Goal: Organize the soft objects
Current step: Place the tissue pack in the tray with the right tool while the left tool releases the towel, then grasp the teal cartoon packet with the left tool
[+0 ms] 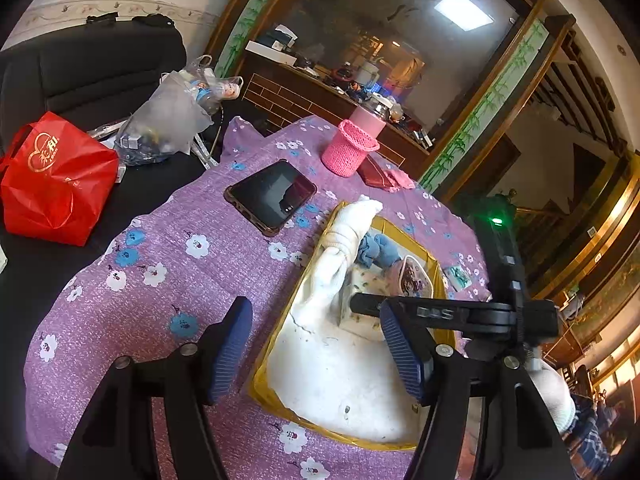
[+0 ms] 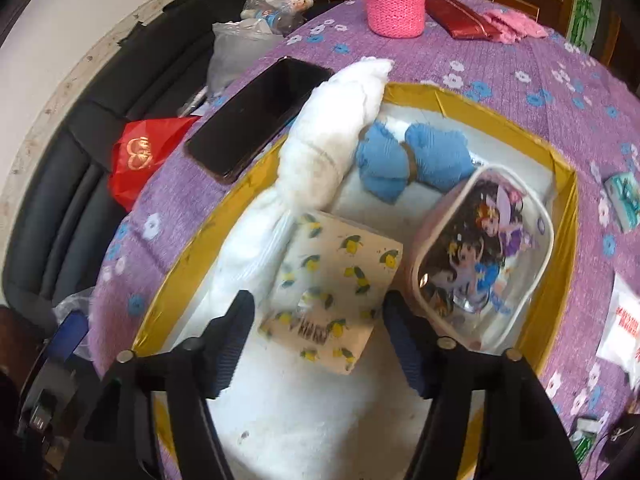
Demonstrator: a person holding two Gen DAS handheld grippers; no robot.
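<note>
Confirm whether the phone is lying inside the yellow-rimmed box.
No: the phone lies on the purple floral cloth outside the box, next to the knotted white cloth that hangs over its rim.

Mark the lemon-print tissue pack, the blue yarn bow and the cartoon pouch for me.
lemon-print tissue pack [image 2: 336,276], right wrist view, middle of its top face.
blue yarn bow [image 2: 416,160], right wrist view, between its two lobes.
cartoon pouch [image 2: 484,256], right wrist view, printed clear front.
</note>
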